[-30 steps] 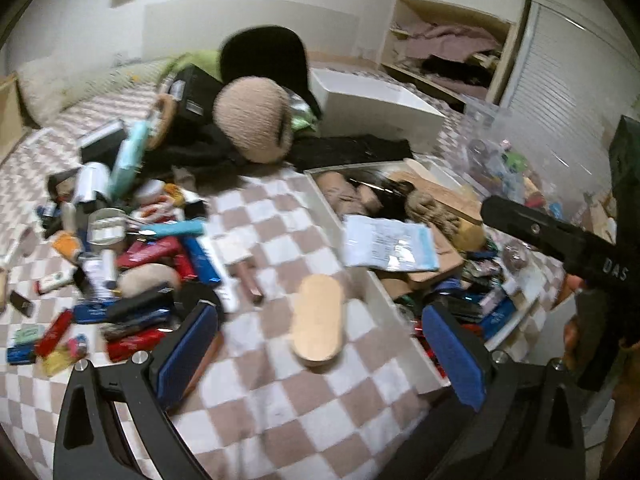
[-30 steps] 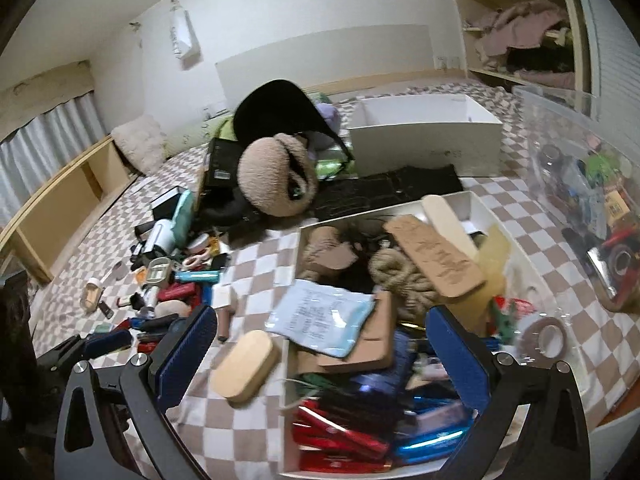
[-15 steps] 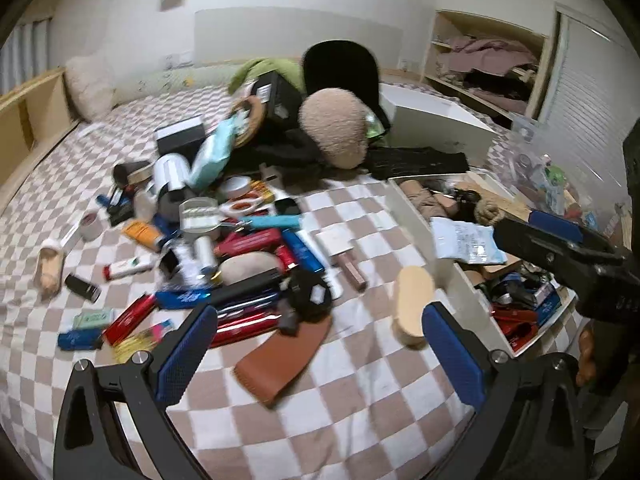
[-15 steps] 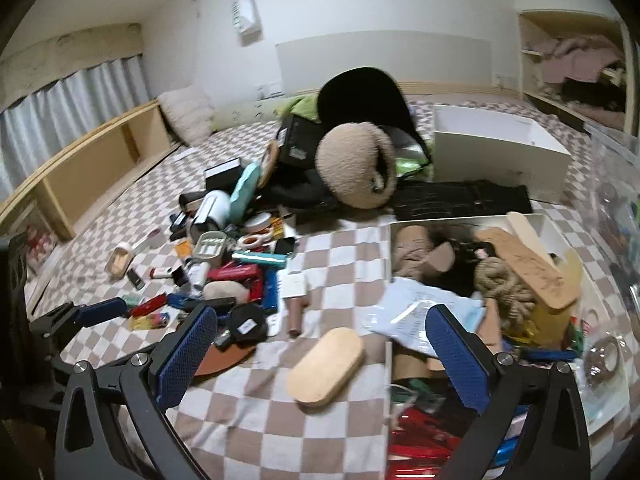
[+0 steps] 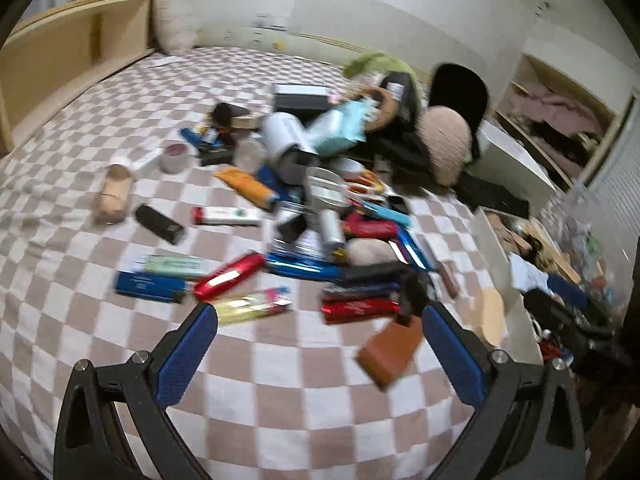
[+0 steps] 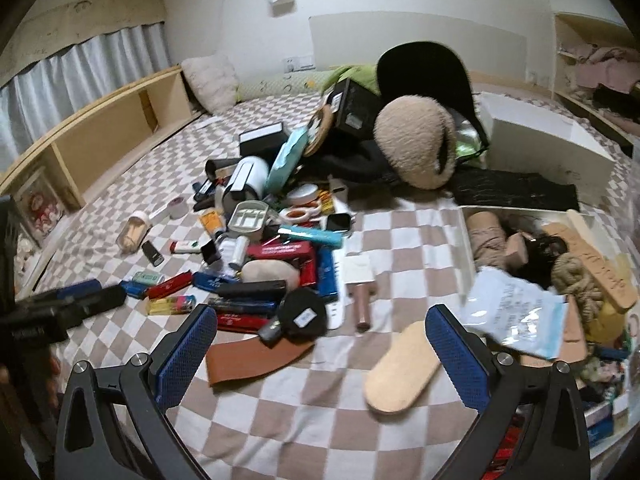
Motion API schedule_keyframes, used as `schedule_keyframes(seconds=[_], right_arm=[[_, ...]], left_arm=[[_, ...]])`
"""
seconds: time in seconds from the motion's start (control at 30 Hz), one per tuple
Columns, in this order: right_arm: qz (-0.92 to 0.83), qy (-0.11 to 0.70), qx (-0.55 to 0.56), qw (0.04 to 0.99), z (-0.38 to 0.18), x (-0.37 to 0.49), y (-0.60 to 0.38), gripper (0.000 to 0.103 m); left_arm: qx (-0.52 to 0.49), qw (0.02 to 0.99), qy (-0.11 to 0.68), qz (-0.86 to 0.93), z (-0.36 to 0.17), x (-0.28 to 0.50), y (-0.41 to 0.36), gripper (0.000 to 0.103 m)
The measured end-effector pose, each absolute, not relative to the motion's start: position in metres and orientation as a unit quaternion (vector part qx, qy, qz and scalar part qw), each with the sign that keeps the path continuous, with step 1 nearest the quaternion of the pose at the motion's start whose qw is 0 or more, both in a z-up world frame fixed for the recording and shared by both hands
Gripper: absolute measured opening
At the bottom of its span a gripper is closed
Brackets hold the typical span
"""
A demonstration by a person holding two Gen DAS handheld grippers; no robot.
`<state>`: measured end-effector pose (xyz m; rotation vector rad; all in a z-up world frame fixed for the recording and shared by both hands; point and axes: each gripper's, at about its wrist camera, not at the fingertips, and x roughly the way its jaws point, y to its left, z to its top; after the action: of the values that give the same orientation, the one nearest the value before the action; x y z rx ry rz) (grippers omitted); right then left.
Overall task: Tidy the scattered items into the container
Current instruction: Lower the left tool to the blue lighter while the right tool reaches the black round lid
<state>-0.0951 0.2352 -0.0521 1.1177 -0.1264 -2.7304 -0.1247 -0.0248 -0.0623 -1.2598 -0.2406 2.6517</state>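
A checked bedspread (image 6: 280, 420) fills both views, brown and white squares running to a wooden shelf (image 6: 100, 136) on the far left. The white container (image 6: 468, 240) sits on the right in the right wrist view, already crowded with rope (image 6: 576, 280), a wooden paddle (image 6: 600, 272) and a pale blue packet (image 6: 516, 316) that overhangs its near-left edge. Far behind it lies an empty white box (image 6: 548, 148), with a beige plush (image 6: 416, 144) and a black cap (image 6: 424, 68) just to its left.

The scattered pile (image 6: 272, 248) spreads across the middle: a white cylinder (image 6: 248, 180), a teal pouch (image 6: 286, 160), red and blue tubes, tape rolls (image 6: 300, 208). Nearer lie a brown leather case (image 6: 256, 356), a black round pad (image 6: 304, 312) resting on its far edge, and a tan oval block (image 6: 400, 368) just beside the container's left wall.

The right gripper (image 6: 320, 352) hangs above the near bedspread, jaws spread wide and holding nothing; the leather case and oval block show between its blue pads (image 6: 456, 348). The left gripper (image 5: 320, 352) is likewise wide open and empty, above bare cloth near a yellow tube (image 5: 256, 306) and a red tube (image 5: 230, 276); its view is blurred. The container (image 5: 496, 256) appears at that view's right edge.
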Motion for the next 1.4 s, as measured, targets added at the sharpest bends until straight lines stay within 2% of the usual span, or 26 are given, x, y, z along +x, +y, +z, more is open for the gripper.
schedule_keyframes(seconds=[0.37,0.4,0.47,0.57,0.6,0.63,0.87,0.93,1.0,1.07,1.3,1.4], right_arm=[[-0.894,-0.025,0.431,0.125,-0.097,-0.129,0.204,0.103],[-0.893,-0.026,0.431,0.126,-0.101,-0.132,0.204,0.101],[-0.890,-0.025,0.436,0.129,-0.109,-0.139,0.204,0.085],[-0.884,-0.028,0.446,0.136,-0.119,-0.148,0.204,0.084],[-0.882,-0.029,0.450,0.139,-0.122,-0.151,0.204,0.081],[-0.880,-0.030,0.453,0.141,-0.125,-0.154,0.205,0.074],[-0.868,-0.037,0.471,0.153,-0.143,-0.167,0.210,0.072],[-0.867,-0.036,0.472,0.158,-0.144,-0.170,0.210,0.063],[-0.866,-0.028,0.472,0.164,-0.144,-0.172,0.208,0.061],[-0.864,-0.027,0.471,0.174,-0.144,-0.173,0.206,0.052],[-0.862,-0.039,0.473,0.178,-0.144,-0.168,0.210,0.052],[-0.860,-0.049,0.474,0.180,-0.143,-0.165,0.214,0.052]], left_arm=[[-0.421,0.018,-0.081,0.903,-0.079,-0.140,-0.091,0.103],[-0.424,0.007,-0.087,0.901,-0.084,-0.142,-0.095,0.103],[-0.431,-0.009,-0.105,0.896,-0.093,-0.147,-0.103,0.103],[-0.439,-0.025,-0.133,0.888,-0.105,-0.153,-0.111,0.103],[-0.441,-0.031,-0.132,0.887,-0.108,-0.155,-0.111,0.103],[-0.443,-0.037,-0.130,0.886,-0.111,-0.157,-0.110,0.103],[-0.445,-0.087,-0.101,0.886,-0.123,-0.165,-0.117,0.103],[-0.448,-0.099,-0.090,0.884,-0.128,-0.166,-0.120,0.103],[-0.454,-0.105,-0.084,0.881,-0.134,-0.166,-0.122,0.103],[-0.462,-0.105,-0.079,0.877,-0.139,-0.167,-0.122,0.103],[-0.485,-0.105,-0.038,0.867,-0.153,-0.174,-0.113,0.101],[-0.497,-0.103,-0.015,0.861,-0.161,-0.180,-0.109,0.094]])
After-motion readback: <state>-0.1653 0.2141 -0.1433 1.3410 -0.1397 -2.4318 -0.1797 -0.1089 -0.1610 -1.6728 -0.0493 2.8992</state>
